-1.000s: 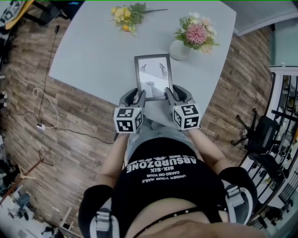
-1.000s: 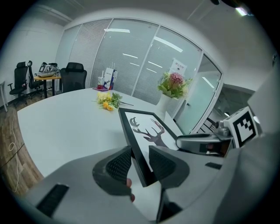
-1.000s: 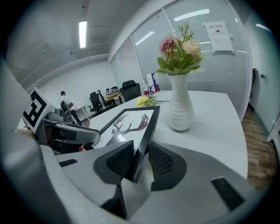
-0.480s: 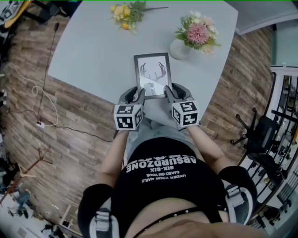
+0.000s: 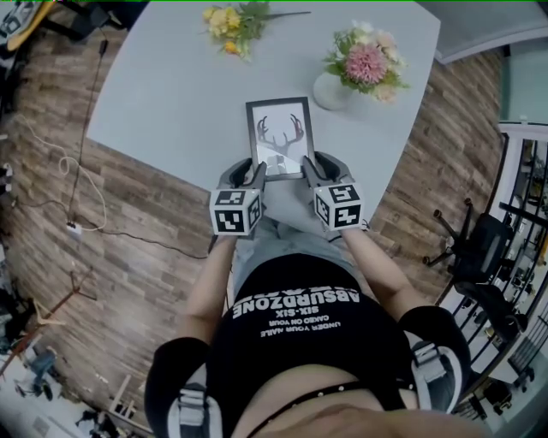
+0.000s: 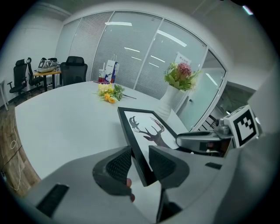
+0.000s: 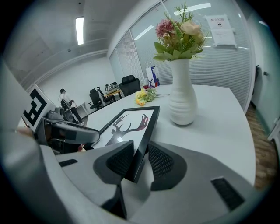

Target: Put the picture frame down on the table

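A black picture frame [image 5: 279,137] with a deer-antler print hangs tilted just above the grey table [image 5: 171,94], its far edge low. My left gripper [image 5: 255,175] is shut on the frame's near left corner, and my right gripper [image 5: 306,171] is shut on its near right corner. In the left gripper view the frame's [image 6: 148,131] edge sits between the ribbed pads of the left gripper [image 6: 139,164]. The right gripper view shows the frame [image 7: 127,124] pinched the same way by the right gripper [image 7: 140,159].
A white vase [image 5: 332,91] of pink flowers stands just beyond the frame to the right. A bunch of yellow flowers [image 5: 231,26] lies at the table's far side. The table's near edge runs under my grippers. Office chairs [image 5: 479,248] stand on the right.
Both grippers have sunk a little with the frame. Its face has tipped flatter toward the table, so the antler print now shows clearly.
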`<state>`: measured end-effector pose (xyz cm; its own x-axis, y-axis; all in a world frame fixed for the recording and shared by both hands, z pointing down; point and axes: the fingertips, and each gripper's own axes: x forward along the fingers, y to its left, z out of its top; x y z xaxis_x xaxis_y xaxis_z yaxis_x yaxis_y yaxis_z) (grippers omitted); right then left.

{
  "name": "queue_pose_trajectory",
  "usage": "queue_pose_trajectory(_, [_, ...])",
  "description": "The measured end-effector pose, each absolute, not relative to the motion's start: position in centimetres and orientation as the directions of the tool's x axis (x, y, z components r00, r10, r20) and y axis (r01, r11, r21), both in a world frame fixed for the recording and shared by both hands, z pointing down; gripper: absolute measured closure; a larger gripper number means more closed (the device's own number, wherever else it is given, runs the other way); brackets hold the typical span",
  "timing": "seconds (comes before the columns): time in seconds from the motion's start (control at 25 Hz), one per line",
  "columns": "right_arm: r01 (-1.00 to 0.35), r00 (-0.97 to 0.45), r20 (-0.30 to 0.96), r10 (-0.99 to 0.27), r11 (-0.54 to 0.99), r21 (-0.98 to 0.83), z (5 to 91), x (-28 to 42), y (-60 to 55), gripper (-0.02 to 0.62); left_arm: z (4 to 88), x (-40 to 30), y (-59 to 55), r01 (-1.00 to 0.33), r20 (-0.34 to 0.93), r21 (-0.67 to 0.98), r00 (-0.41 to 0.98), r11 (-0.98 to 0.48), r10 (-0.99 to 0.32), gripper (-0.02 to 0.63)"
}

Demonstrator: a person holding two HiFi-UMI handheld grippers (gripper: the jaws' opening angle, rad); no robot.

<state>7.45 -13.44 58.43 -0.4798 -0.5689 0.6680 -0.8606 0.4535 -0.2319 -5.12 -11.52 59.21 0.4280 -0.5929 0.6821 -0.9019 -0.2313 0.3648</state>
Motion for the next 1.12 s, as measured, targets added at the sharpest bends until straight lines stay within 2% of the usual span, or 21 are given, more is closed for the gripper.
queue_pose_trajectory(1.12, [-0.869,-0.453,0.726,-0.518,0.438,-0.230,62.7,7.5,-13.4,0.477,63.5,-5.0,-11.4,-0.907,0.745,0.363,0.420,-0.213,-0.518,0.472])
